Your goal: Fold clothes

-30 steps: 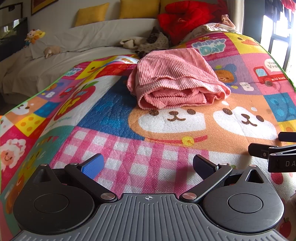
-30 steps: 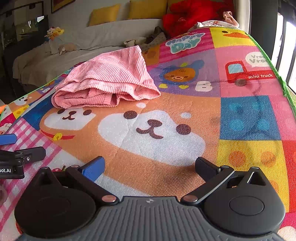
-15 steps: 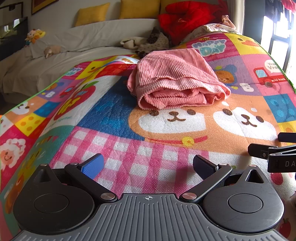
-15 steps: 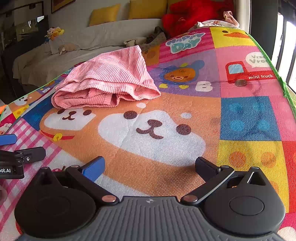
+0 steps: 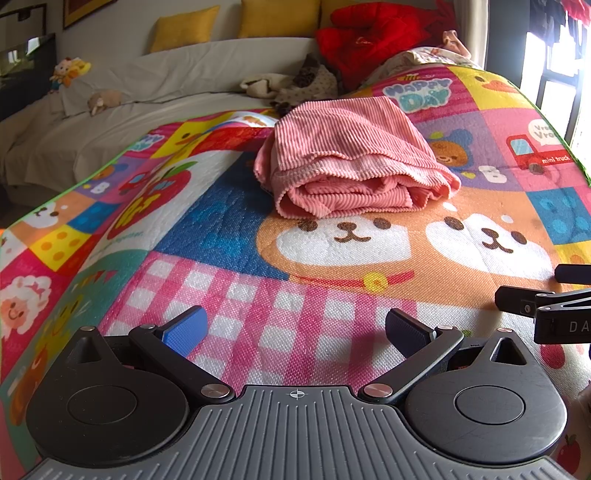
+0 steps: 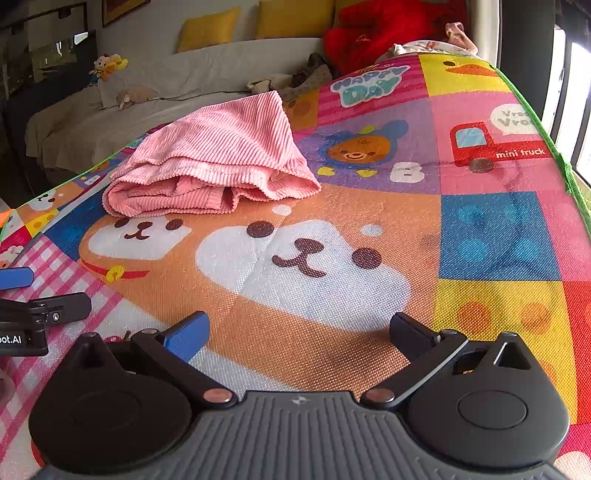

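Note:
A pink ribbed garment (image 5: 351, 158) lies folded into a thick bundle on the colourful play mat (image 5: 221, 229), well ahead of both grippers; in the right wrist view the garment (image 6: 218, 158) sits ahead to the left. My left gripper (image 5: 295, 328) is open over the pink checked patch, nothing between its fingers. My right gripper (image 6: 299, 332) is open and empty over the white bear face. Each gripper shows at the other view's edge: the right gripper (image 5: 546, 295) and the left gripper (image 6: 37, 295).
The mat's green edge (image 6: 554, 147) runs along the right by the window. Beyond the mat lies a grey-covered sofa (image 5: 155, 92) with yellow cushions (image 5: 184, 27), soft toys (image 5: 70, 70), a red pile (image 5: 380, 40) and loose clothes (image 5: 295, 85).

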### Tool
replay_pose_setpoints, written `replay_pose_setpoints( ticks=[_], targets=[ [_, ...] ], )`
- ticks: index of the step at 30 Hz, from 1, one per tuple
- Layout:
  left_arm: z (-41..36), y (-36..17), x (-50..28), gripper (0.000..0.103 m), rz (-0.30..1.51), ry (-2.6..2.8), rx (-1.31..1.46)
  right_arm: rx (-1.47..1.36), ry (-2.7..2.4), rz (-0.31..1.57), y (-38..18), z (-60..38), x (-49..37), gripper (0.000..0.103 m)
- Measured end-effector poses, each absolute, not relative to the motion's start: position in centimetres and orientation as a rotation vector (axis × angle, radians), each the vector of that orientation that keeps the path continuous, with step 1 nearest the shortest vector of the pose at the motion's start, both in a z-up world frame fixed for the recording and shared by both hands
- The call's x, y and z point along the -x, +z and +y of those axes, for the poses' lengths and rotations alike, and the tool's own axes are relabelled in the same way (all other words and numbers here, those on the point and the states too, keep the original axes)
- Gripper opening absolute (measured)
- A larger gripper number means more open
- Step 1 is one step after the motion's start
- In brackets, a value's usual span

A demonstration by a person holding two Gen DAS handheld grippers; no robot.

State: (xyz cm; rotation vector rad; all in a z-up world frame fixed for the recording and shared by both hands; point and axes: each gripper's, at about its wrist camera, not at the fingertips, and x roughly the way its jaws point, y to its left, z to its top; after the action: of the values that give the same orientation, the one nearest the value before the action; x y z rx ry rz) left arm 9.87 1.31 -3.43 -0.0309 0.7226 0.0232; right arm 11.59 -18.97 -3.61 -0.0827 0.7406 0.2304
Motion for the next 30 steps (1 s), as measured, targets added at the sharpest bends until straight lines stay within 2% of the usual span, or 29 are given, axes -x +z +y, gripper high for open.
replay_pose_setpoints(
  ticks=[30],
  targets=[
    [1.16, -3.48, -9.88, 0.103, 0.725, 0.028, 0.024, 0.083, 0.233, 0.744, -3.57, -19.1, -11.61, 0.103]
  ],
)
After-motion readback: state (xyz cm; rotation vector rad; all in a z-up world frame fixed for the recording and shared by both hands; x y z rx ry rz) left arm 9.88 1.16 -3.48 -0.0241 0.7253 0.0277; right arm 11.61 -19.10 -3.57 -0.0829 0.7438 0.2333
